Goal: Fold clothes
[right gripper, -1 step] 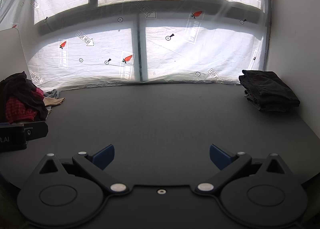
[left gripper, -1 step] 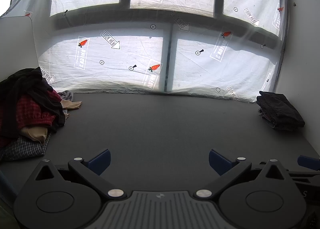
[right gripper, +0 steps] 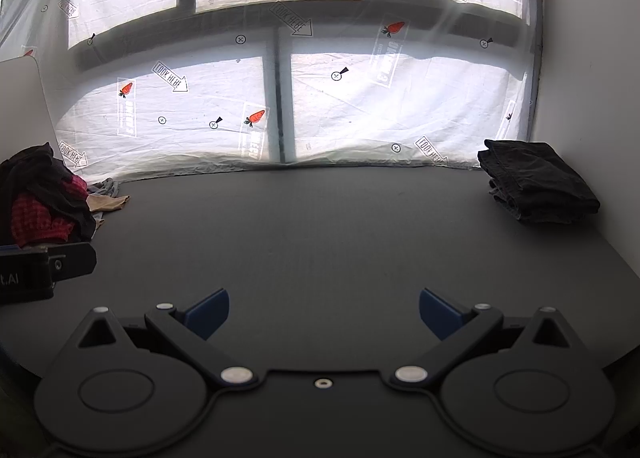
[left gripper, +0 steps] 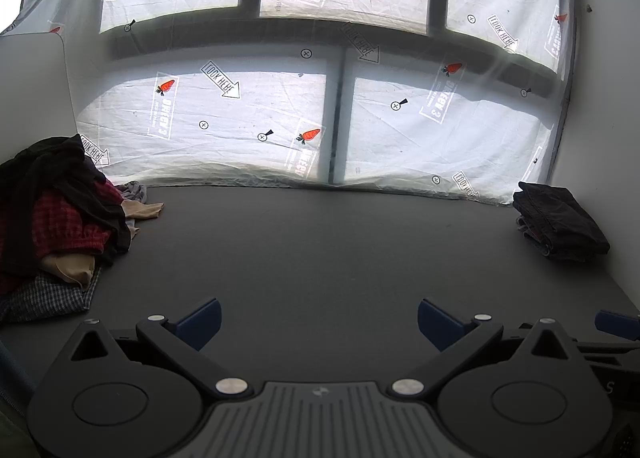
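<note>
My left gripper [left gripper: 318, 320], right gripper [right gripper: 324, 312]: both wide, holding nothing. Unfolded heap [left gripper: 60, 218] far left of fingers; folded dark stack [right gripper: 538, 186] far right, leaving mat [left gripper: 320, 250] between for folding.

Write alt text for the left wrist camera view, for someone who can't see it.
The open, empty left gripper hovers over a bare dark table. A heap of unfolded clothes sits at the far left, a folded dark stack at the far right, with a plastic-covered window behind.
</note>
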The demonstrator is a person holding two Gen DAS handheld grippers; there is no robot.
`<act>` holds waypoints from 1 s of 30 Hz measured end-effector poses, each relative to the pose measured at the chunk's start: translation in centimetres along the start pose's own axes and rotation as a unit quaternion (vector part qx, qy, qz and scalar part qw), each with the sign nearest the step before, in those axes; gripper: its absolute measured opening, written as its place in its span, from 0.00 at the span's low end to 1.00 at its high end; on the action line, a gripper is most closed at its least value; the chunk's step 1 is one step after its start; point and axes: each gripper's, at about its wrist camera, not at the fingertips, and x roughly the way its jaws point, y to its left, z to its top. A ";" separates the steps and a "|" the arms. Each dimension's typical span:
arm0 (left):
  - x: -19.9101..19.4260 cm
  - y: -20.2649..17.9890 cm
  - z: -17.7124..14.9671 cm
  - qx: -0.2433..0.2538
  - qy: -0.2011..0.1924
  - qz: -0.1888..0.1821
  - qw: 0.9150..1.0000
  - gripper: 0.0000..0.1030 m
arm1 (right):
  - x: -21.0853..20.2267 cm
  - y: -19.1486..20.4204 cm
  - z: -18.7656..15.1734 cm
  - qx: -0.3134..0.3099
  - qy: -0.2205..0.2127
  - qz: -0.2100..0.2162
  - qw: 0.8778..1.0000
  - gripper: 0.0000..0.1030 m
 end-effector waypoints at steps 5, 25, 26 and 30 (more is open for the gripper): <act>0.1 0.2 0.1 -0.003 0.000 -0.001 1.000 1.00 | 0.0 0.2 0.1 0.000 0.000 -0.001 1.000 1.00; 0.2 0.4 0.6 -0.008 0.001 -0.002 1.000 1.00 | 0.1 0.2 0.8 -0.004 0.001 -0.004 1.000 1.00; 0.3 0.3 0.6 -0.007 0.002 -0.002 1.000 1.00 | 0.1 0.1 0.8 -0.004 0.000 -0.004 1.000 1.00; 0.3 0.4 0.6 -0.006 0.002 -0.002 1.000 1.00 | 0.0 0.3 0.5 -0.006 -0.003 -0.006 1.000 1.00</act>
